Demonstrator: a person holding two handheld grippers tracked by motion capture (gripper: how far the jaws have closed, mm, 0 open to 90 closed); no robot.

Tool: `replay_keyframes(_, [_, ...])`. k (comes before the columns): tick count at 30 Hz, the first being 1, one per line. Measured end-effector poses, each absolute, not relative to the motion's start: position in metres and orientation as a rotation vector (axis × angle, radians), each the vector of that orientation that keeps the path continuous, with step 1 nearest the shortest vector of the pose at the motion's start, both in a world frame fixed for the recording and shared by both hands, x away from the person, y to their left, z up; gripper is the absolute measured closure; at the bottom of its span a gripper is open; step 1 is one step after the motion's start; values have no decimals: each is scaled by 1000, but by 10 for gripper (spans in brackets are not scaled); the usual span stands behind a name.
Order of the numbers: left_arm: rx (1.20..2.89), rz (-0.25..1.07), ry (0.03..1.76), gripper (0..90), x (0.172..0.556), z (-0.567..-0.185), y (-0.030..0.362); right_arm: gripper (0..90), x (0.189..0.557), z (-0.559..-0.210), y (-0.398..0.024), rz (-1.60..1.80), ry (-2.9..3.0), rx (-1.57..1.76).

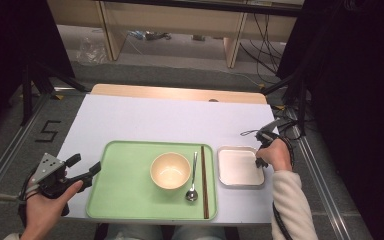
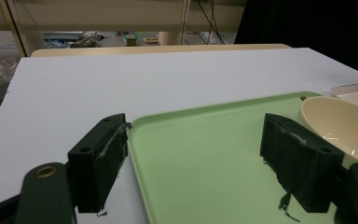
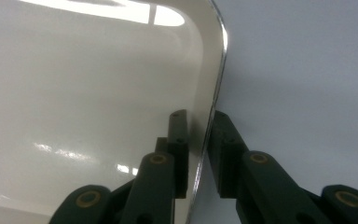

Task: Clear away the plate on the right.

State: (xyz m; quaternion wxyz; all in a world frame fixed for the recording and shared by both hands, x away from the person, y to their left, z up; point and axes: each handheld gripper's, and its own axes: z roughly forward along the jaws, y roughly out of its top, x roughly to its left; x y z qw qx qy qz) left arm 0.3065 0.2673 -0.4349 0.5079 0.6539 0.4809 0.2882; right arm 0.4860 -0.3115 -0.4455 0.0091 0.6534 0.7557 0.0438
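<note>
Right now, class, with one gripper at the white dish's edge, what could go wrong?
1. The right gripper straddles only the thin rim of the dish, so the dish may slip or tilt when lifted.
2. The dish sits close to the green tray; swinging it could knock the chopsticks or spoon.

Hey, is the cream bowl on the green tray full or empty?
Empty. The high view looks straight into the cream bowl on the green tray, upright, and its inside is bare.
</note>
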Motion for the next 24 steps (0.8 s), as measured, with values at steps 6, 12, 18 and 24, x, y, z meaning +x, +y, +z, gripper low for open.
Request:
replay_keyframes(6, [1567, 682, 1156, 226, 307, -436, 266, 852, 486, -443, -311, 203, 2307, 2132])
replay_keyframes(12, [1565, 680, 1158, 226, 307, -436, 265, 889, 484, -421, -312, 262, 2344, 2068])
replay_keyframes(18, [1572, 682, 1163, 226, 306, -435, 265, 899, 480, -411, -315, 359, 2333, 1979])
replay_keyframes(24, [1575, 679, 1158, 227, 306, -434, 265, 899, 479, -402, -317, 391, 2314, 2040])
